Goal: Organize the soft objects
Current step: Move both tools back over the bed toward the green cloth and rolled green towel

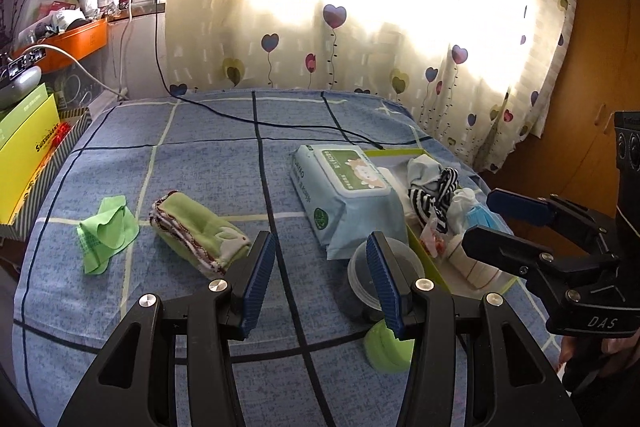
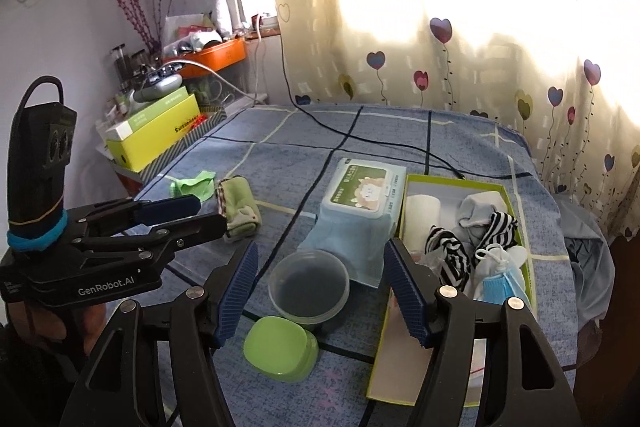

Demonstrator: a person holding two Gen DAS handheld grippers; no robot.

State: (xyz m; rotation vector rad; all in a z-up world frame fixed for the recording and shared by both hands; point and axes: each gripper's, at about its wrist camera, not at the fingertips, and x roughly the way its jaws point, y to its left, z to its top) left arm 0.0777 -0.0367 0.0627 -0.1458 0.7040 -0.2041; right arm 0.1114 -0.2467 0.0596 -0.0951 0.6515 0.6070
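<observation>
On the blue checked bedsheet lie a folded green towel (image 1: 196, 231) (image 2: 239, 211) and a crumpled light green cloth (image 1: 106, 235) (image 2: 192, 185), both at the left. A green-rimmed box (image 2: 452, 181) at the right holds striped socks (image 2: 452, 251), a grey sock (image 2: 476, 211), a blue mask (image 2: 498, 287) and a white roll (image 2: 420, 215). My left gripper (image 1: 320, 239) (image 2: 210, 214) is open and empty, just right of the towel. My right gripper (image 2: 321, 247) (image 1: 486, 221) is open and empty above a clear round tub (image 2: 308, 285).
A wipes pack (image 2: 360, 203) lies between the towel and the box. A green lidded case (image 2: 280, 349) sits near the tub. A black cable (image 1: 280, 125) crosses the far sheet. A yellow box (image 1: 20, 155) and clutter stand off the bed's left edge.
</observation>
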